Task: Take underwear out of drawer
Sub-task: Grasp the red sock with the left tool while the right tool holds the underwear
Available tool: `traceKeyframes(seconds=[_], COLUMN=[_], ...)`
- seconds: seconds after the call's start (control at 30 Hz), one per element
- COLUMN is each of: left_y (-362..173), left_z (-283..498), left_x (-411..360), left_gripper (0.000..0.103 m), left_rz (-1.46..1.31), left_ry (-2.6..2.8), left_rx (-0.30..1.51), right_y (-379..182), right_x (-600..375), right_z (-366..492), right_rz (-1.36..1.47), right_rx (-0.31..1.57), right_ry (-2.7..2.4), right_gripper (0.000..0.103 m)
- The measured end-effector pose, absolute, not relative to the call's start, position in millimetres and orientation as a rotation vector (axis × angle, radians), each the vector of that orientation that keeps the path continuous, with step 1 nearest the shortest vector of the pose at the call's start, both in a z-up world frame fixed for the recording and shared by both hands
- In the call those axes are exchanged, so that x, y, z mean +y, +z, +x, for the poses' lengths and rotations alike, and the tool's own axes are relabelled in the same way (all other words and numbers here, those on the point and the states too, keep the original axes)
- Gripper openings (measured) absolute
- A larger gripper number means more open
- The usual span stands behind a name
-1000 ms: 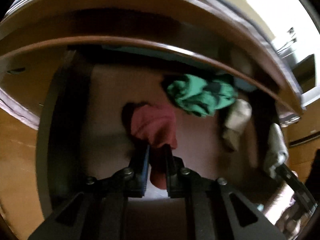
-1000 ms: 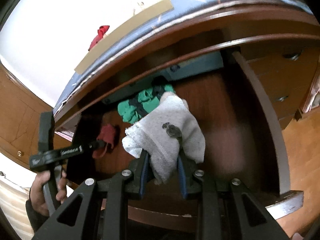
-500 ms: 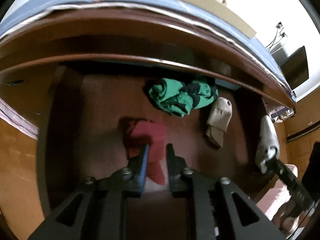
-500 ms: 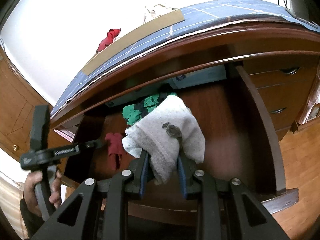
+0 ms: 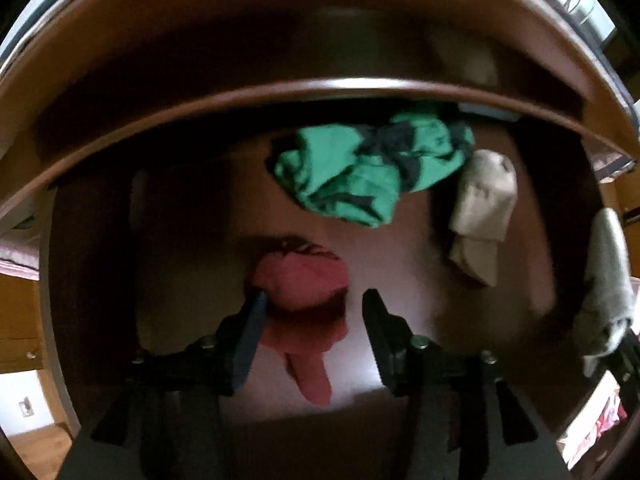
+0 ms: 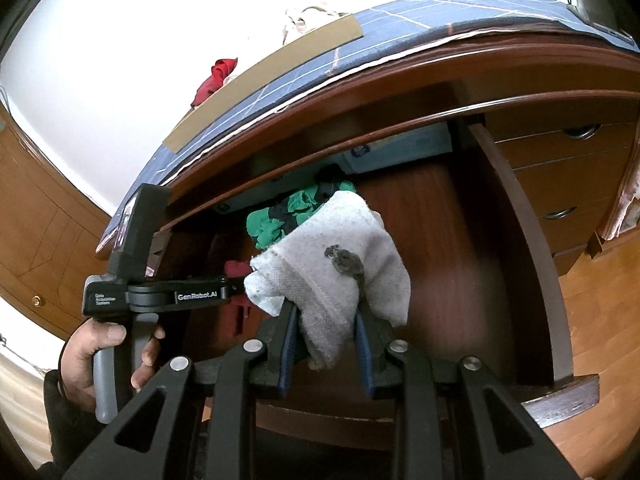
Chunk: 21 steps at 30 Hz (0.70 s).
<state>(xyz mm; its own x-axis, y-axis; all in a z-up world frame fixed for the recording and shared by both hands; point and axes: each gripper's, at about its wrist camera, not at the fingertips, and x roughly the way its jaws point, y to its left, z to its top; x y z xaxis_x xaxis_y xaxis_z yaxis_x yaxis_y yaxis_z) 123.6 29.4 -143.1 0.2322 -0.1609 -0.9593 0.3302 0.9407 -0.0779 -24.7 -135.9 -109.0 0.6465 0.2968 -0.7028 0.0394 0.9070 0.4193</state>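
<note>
Red garment [image 5: 304, 280]: lying on the drawer floor [image 5: 192, 220], between the spreading jaws of the left gripper [image 5: 312, 300]; only the left pad is brushing its edge, so nothing is pinching it.
Left gripper: opening over the drawer, pointing steeply down.
Right gripper [image 6: 324, 320]: clamping narrowly on a grey-white cloth [image 6: 332, 264] (sock or underwear, I cannot tell), holding it above the drawer's front.
Still inside: a green-and-black bundle [image 5: 372, 172] at the back, a beige sock [image 5: 480, 216] beside it.
Desktop: a red cloth [image 6: 214, 80] is sitting up there.
Progress: seemingly midway; one piece is coming out, several are waiting.
</note>
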Motion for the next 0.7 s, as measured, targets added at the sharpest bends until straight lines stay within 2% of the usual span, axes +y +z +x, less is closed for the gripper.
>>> traceKeyframes(seconds=[0.07,0.27,0.5,0.57,0.6,0.7], left_y=[-143.1,-160.3,-170.9,-171.3,-170.4,-169.0], left_z=[124.3,130.7,135.2,133.0,131.6,128.2], left_x=[29.6,31.9,39.7,40.9,41.1,39.7], left_gripper=[0.056,0.06,0.06,0.055,0.046,0.034], left_rz=[0.123,0.141,0.083,0.097,0.093,0.073], left_ry=[-0.353,-0.296,-0.297,-0.299,-0.303,-0.335], left_rx=[1.303,1.375,1.437,1.424,1.414,1.398], right_y=[-108.1,-109.6,-111.2,-111.2,-111.1,-110.6], right_x=[-136.4,-135.9,-136.6,-136.6,-136.7,-137.4], right_z=[-25.4,-25.9,-25.2,-25.3,-24.9,-25.8], right_rz=[0.424,0.428,0.428,0.429,0.429,0.427], right_rx=[0.858,0.865,0.87,0.871,0.87,0.865], right_ry=[0.15,0.164,0.163,0.163,0.163,0.163], right_gripper=[0.029,0.029,0.029,0.029,0.029,0.029])
